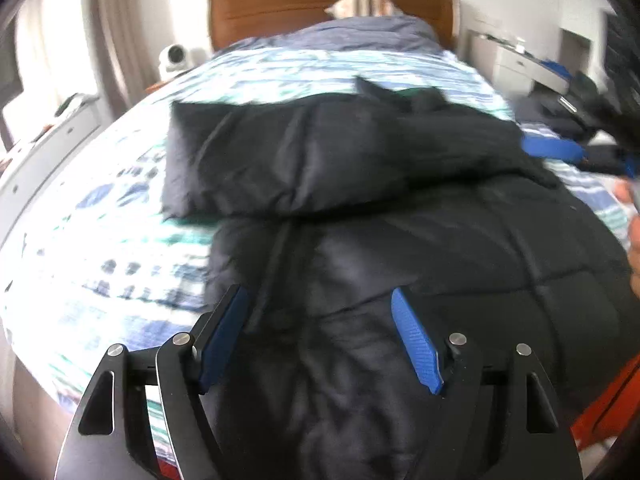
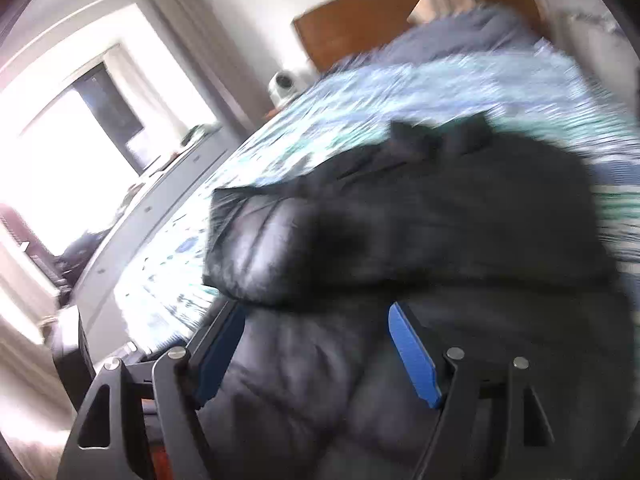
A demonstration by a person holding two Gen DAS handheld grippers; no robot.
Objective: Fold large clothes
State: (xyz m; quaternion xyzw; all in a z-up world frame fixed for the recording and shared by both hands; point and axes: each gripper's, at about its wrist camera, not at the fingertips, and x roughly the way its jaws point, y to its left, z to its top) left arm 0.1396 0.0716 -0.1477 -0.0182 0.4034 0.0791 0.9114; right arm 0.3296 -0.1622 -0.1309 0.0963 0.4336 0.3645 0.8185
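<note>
A black quilted jacket [image 1: 360,208] lies on the bed, with one part folded across its upper half as a thick band [image 1: 280,160]. My left gripper [image 1: 318,296] hovers over the jacket's lower part with its blue pads [image 1: 416,344] wide apart and nothing pinched between them. The right wrist view is blurred. In it my right gripper [image 2: 316,312] stands open above the same jacket [image 2: 440,220], just below the folded band. At the right edge of the left wrist view, a blue pad of the right gripper [image 1: 552,148] and part of a hand [image 1: 632,216] show.
The bed has a blue, teal and white patterned cover [image 1: 100,240], a wooden headboard [image 1: 280,4] and a pillow [image 1: 360,0]. A white device [image 1: 174,58] stands beside the headboard. A white dresser [image 1: 48,140] runs along the left, and a cluttered desk [image 1: 520,64] is at right.
</note>
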